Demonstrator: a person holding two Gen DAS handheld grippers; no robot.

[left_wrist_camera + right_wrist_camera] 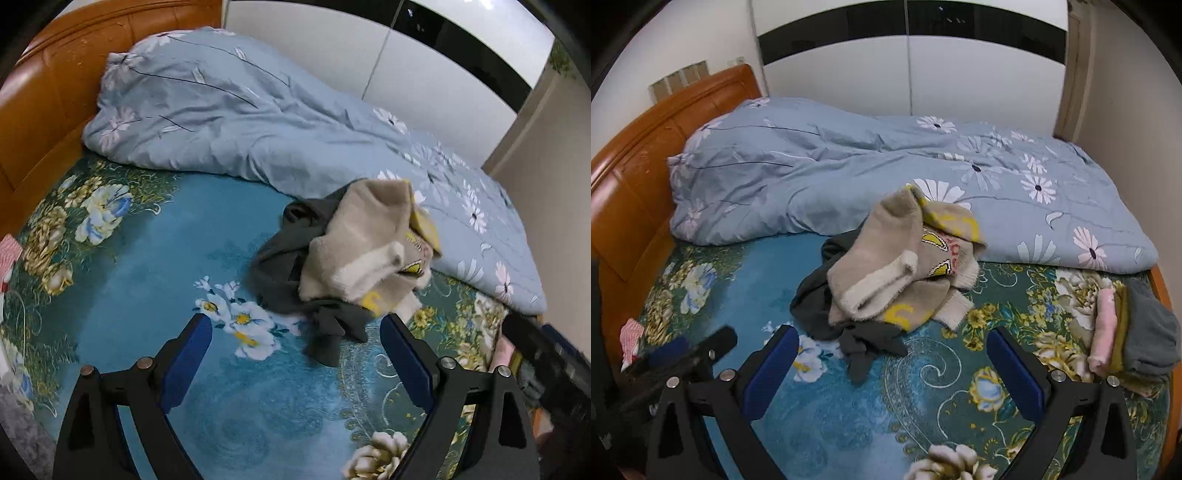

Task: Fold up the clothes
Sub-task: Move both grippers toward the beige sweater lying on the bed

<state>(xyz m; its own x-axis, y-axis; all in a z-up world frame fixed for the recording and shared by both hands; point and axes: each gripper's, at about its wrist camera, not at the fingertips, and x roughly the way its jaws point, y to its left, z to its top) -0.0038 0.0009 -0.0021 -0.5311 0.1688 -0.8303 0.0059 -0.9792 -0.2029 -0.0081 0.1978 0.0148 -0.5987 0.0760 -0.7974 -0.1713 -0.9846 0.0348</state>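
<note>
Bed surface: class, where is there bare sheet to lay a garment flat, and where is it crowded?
The widest bare floral sheet lies between the headboard and the clothes pile, and in front of it toward both open grippers. Crowded: the blue duvet fills the far half, and folded clothes occupy the right edge.

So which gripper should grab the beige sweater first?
Probably right: the beige sweater lies centred ahead of the open right gripper, while it sits off towards one finger of the open left gripper.
</note>
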